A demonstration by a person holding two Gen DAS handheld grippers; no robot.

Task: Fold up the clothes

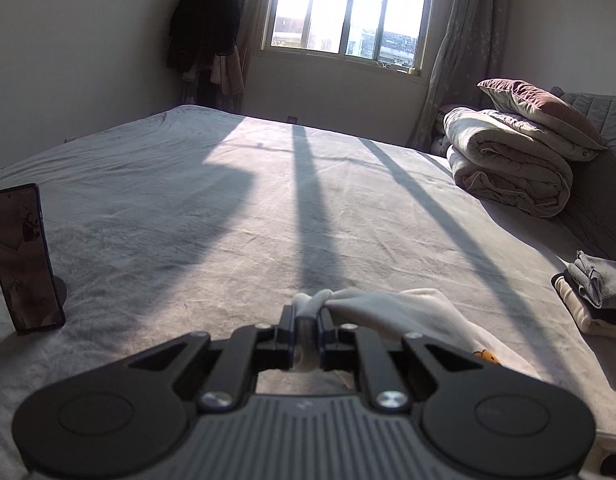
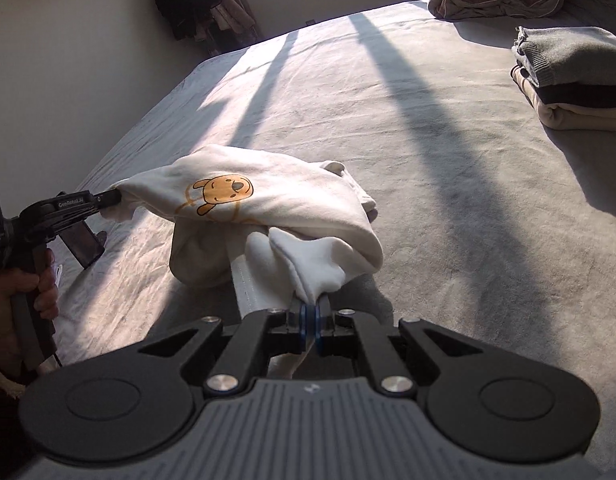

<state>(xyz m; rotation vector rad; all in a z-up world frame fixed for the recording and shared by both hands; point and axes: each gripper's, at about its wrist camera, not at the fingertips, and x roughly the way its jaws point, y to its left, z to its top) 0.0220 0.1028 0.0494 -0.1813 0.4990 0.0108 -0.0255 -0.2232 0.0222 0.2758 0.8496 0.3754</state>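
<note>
A white garment (image 2: 267,204) with an orange bear print (image 2: 221,194) hangs bunched between both grippers, just above the grey bed (image 2: 448,184). My left gripper (image 1: 308,314) is shut on one bunched end of it (image 1: 388,304); it also shows in the right wrist view (image 2: 111,198), gripping the garment's left end. My right gripper (image 2: 311,314) is shut on the garment's near white fold. Part of the garment sags onto the bed below.
A stack of folded clothes (image 2: 576,76) lies at the right of the bed (image 1: 592,296). A rolled quilt (image 1: 508,160) and a pillow (image 1: 540,108) sit at the far right. A phone on a stand (image 1: 21,256) stands at the left. The window (image 1: 348,8) is ahead.
</note>
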